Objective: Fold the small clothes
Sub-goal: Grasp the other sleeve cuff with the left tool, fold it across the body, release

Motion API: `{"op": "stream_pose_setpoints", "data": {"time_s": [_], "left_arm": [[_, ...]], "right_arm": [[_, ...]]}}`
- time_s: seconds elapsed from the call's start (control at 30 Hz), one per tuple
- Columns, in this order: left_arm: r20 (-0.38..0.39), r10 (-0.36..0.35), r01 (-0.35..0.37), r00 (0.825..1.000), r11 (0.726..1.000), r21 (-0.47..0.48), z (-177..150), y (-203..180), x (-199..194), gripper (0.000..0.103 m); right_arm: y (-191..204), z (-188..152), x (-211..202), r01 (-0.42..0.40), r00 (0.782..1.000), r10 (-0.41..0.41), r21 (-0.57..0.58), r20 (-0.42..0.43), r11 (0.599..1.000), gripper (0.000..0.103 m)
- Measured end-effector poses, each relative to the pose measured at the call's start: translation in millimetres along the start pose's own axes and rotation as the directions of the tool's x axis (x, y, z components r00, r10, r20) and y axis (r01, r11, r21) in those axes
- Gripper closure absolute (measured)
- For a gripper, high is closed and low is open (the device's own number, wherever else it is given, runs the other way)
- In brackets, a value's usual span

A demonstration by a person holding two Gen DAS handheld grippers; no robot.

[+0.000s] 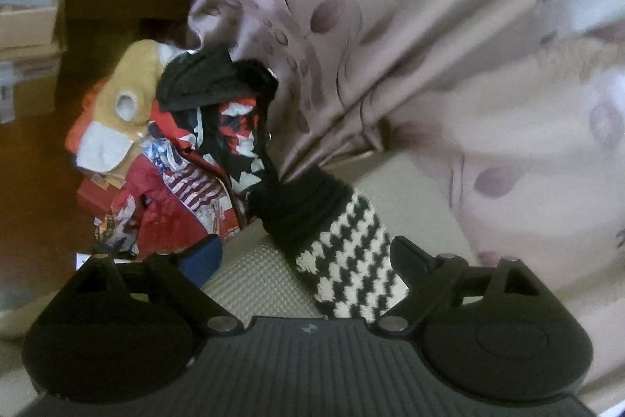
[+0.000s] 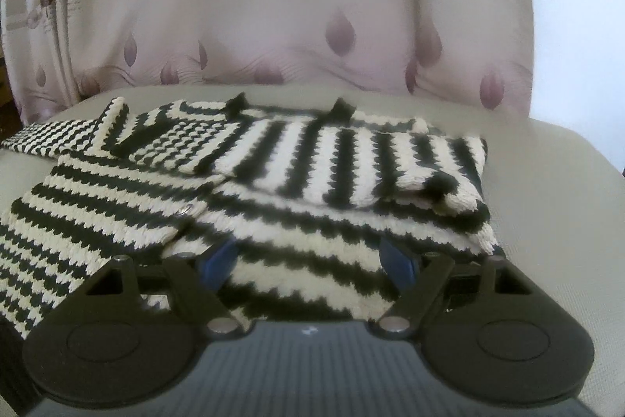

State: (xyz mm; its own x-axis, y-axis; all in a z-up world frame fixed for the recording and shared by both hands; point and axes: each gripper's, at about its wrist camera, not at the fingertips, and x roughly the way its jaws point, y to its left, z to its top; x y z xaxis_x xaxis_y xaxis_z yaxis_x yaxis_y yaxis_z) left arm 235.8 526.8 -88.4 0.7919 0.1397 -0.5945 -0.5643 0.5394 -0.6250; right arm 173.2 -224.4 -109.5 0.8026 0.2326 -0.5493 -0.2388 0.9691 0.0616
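The near end of the sleeve point(image 1: 343, 260) is hidden behind the left gripper point(image 1: 308, 256). The curtain point(image 1: 488, 45) beyond is blurred.

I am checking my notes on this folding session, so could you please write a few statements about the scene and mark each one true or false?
1. The black-and-white knitted sweater lies on a pale cushion. True.
2. The right gripper is shut on the sweater. False: its jaws stand open above the knit.
3. The left gripper is open, a sleeve between its fingers. True.
4. The clothes pile is plain white. False: it is mostly red, black and tan.
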Motion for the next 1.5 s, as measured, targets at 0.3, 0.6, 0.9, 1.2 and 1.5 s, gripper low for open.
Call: {"op": "stream_pose_setpoints", "data": {"time_s": [0.3,0.6,0.9,1.2,1.5], "left_arm": [[0.155,-0.052,0.032,0.987,0.992,0.125,-5.5,-40.7,-31.4,0.095],[0.117,-0.319,0.258,0.941,0.895,0.364,-56.6,-198.6,-117.9,0.095],[-0.129,-0.508,0.514,0.851,0.759,0.4,-176.8,-356.2,-149.8,0.095],[-0.353,-0.482,0.597,0.802,0.667,0.446,-330.8,-451.1,-99.8,0.095],[-0.554,-0.411,0.679,0.724,0.566,0.468,-445.9,-455.3,-35.3,0.093]], "right_arm": [[3.5,2.3,9.4,0.023,0.999,-0.023,0.007,-0.027,1.0,0.023],[-13.9,1.9,4.9,-0.028,1.0,0.028,0.108,-0.004,0.994,0.023],[-36.6,-2.2,-6.8,-0.116,0.992,0.102,0.225,0.072,0.968,0.023],[-63.5,-9.0,-11.3,-0.179,0.981,0.135,0.372,0.142,0.911,0.023],[-76.5,-13.0,-9.9,-0.227,0.972,0.17,0.438,0.165,0.87,0.023]]}}
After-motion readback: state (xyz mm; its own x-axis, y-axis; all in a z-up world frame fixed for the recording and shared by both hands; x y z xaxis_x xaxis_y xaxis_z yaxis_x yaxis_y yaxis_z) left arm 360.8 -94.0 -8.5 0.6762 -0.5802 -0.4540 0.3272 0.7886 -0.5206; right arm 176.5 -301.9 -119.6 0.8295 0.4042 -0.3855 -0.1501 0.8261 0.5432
